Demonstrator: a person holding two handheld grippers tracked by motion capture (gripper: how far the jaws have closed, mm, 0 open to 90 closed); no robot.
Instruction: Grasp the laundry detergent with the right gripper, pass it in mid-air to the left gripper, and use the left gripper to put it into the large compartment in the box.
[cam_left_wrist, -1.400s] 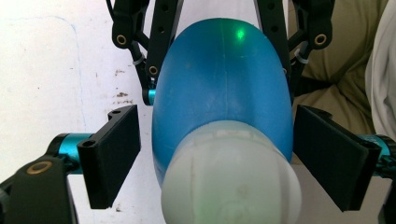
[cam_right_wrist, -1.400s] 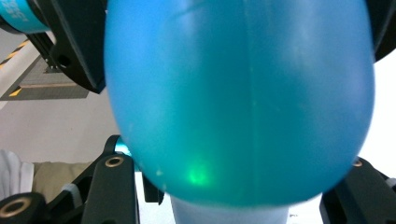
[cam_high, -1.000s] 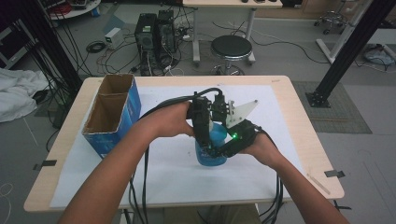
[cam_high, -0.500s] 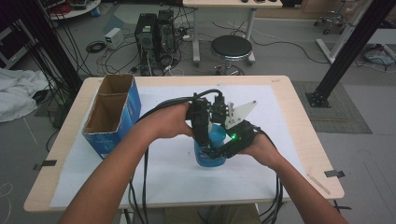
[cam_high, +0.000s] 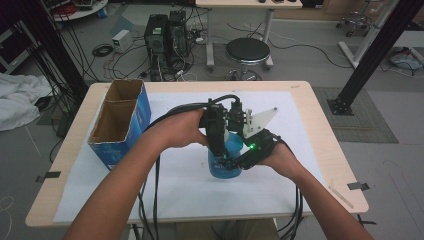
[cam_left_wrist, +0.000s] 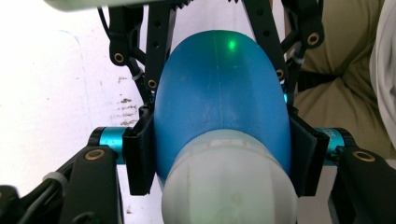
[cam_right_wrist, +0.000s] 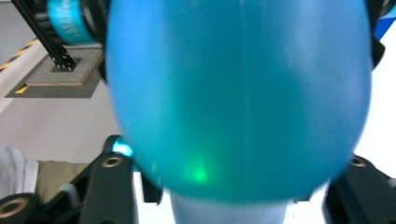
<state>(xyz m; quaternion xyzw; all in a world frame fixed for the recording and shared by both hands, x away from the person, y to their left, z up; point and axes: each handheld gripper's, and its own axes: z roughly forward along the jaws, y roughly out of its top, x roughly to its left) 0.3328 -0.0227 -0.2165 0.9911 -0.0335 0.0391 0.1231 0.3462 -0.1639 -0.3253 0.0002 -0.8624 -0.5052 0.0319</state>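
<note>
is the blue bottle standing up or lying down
Standing upright: in the high view the blue bottle rests base-down on the white sheet, white top upward.

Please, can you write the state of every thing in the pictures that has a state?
Blue bottle: upright on the table, held from both sides.
Left gripper: shut on the blue bottle.
Right gripper: at the bottle; jaws have just been opening.
Cardboard box: open on top, upright.

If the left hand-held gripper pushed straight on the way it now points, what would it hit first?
The blue bottle. The left hand-held gripper already has its pads against the bottle's sides, so the body sits directly in its line. Beyond it the right hand-held gripper seems to come next, though depth is unclear.
</note>
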